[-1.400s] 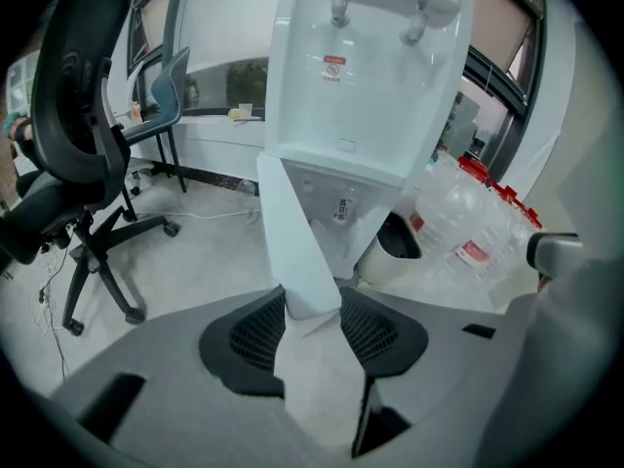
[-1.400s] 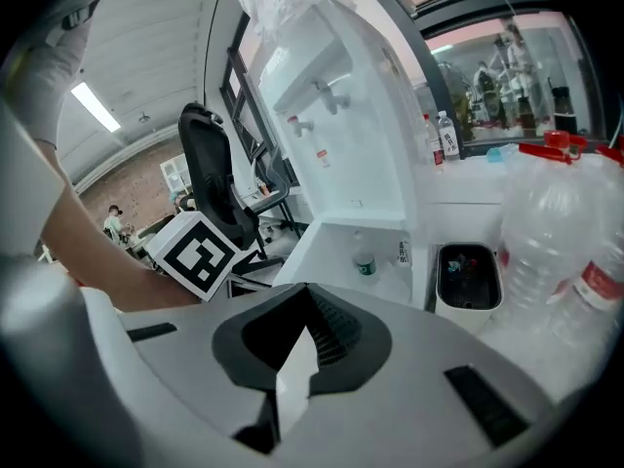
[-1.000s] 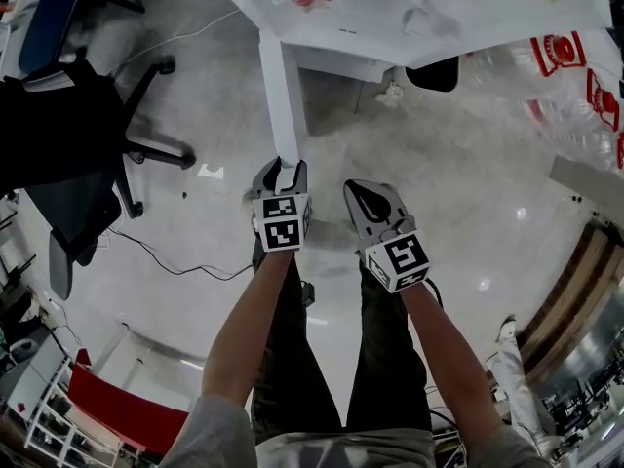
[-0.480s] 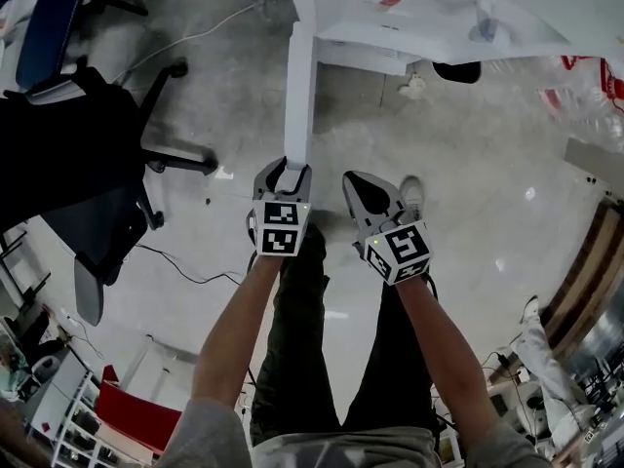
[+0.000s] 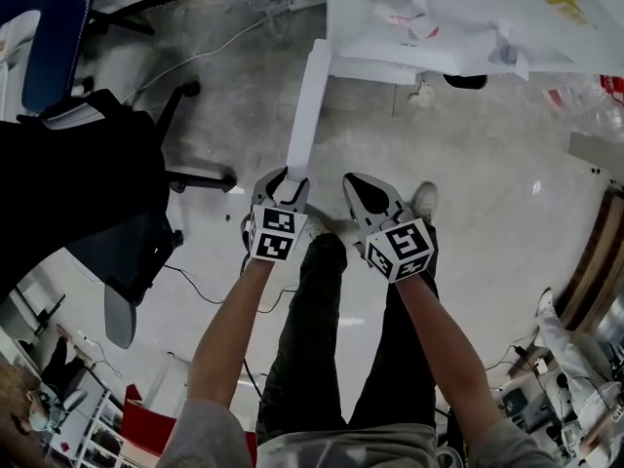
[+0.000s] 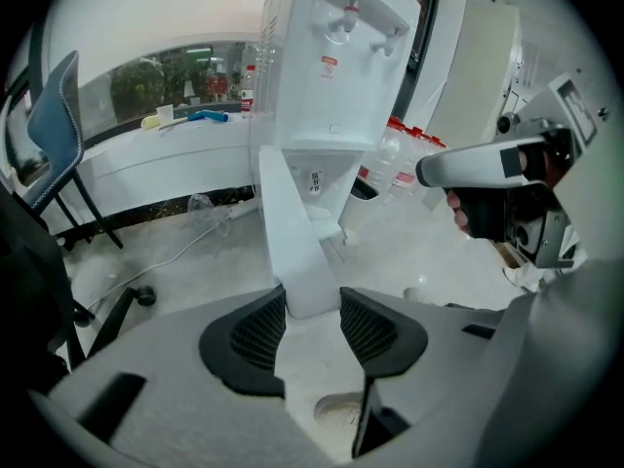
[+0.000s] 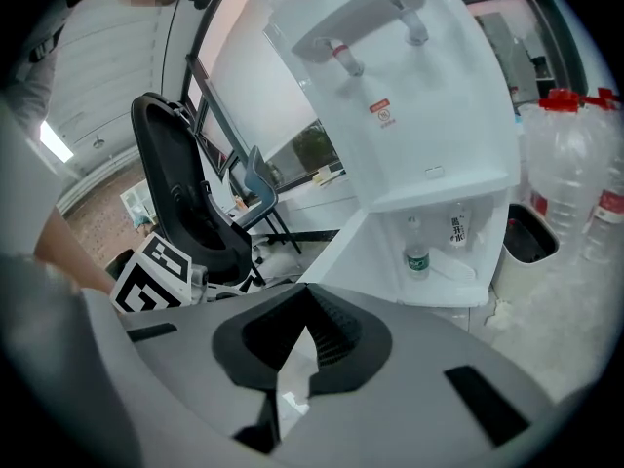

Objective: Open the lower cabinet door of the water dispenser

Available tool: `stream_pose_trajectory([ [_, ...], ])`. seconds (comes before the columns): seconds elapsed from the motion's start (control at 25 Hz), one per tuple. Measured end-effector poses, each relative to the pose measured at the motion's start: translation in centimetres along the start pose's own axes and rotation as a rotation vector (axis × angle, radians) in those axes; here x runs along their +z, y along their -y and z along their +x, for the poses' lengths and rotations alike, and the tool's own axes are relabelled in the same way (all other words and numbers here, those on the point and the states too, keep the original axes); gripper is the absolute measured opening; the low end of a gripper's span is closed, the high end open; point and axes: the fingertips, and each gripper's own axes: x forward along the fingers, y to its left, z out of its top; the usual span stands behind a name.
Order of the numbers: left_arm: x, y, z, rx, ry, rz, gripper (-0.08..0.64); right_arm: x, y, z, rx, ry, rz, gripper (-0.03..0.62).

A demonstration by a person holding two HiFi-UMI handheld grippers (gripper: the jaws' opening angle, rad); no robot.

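While standing over the pale floor (image 5: 468,164), pinches the free edge of the lower cabinet door (image 6: 291,213) with the left gripper (image 6: 310,305), pads (image 6: 258,330) on both faces. Holds the right gripper (image 7: 297,354) just beside it, jaws pressed together on nothing. Farther off, finds that door swung wide from the white water dispenser (image 7: 409,96), a bottle (image 7: 416,252) upright in its open compartment.

The water dispenser (image 5: 458,18) stands at your one o'clock, its lower door (image 5: 307,105) reaching toward you at twelve, the office chair (image 5: 78,174) at ten.
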Motion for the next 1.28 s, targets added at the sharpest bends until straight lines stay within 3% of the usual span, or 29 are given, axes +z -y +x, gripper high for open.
stream_pose_trajectory([
  [0.56, -0.4, -3.2, -0.9, -0.093, -0.033, 0.127, 0.179, 1.6, -1.9, 3.1, -0.04, 0.056, 0.044, 0.011],
  [0.76, -0.2, -2.9, -2.2, -0.088, -0.009, 0.077, 0.181, 1.9, -2.7, 2.7, -0.041, 0.06, 0.056, 0.011],
  [1.08, 2.5, -2.5, -7.8, -0.024, 0.119, -0.071, 0.179, 3.8, -5.3, -0.1, 0.011, 0.081, 0.044, 0.011],
  [1.28, 5.1, -0.9, -12.0, 0.015, 0.223, -0.142, 0.119, 5.2, -6.1, -2.6, 0.02, 0.085, 0.047, 0.011],
])
